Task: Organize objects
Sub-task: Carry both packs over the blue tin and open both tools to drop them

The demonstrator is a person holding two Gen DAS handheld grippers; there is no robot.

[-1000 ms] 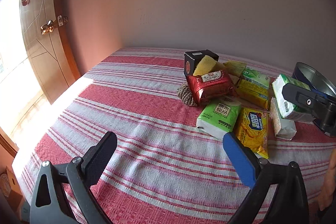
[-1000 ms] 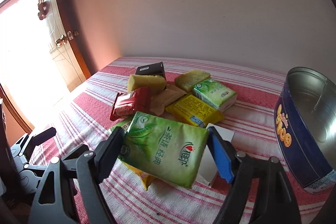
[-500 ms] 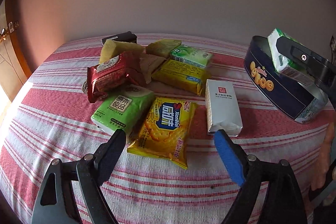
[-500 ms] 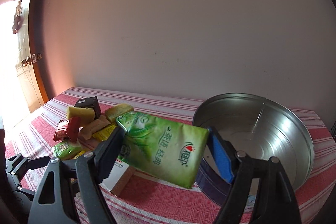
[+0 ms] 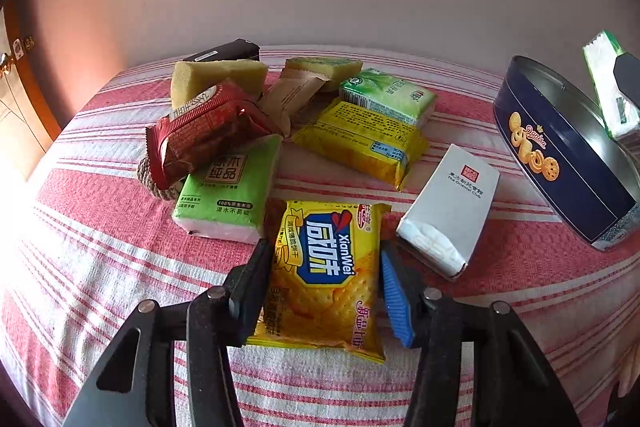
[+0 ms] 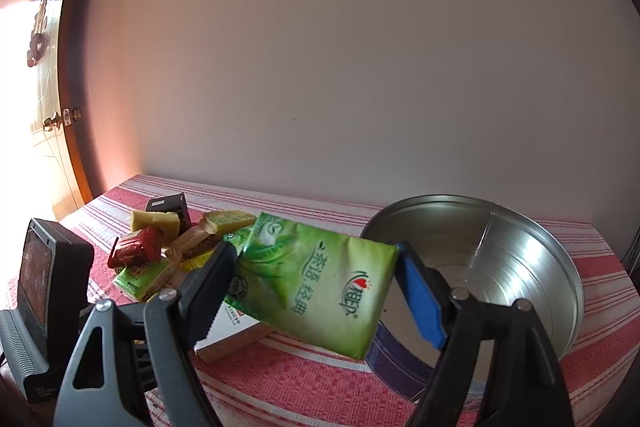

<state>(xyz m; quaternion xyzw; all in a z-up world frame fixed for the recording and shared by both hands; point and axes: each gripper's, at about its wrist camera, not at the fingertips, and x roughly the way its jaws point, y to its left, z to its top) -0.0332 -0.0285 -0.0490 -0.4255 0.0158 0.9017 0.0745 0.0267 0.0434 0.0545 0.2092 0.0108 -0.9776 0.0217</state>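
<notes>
Where packs crowd: white box [image 5: 450,209] beside.

A plain, pale wall [image 6: 340,67] fills most of both views, tinted warm orange toward its left edge. At far left stands a wooden door [image 6: 60,131] with a brass handle [image 6: 52,123], bright daylight glaring beside it. The counter [image 5: 100,267] wears a red-and-white striped cloth [image 6: 320,379].

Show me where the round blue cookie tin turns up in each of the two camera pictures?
Left wrist view: the cookie tin sits at the right edge, its blue side showing.
Right wrist view: the cookie tin is lower right, seen into its shiny inside.
Shared landmark: the white box just beside the tin.
</notes>
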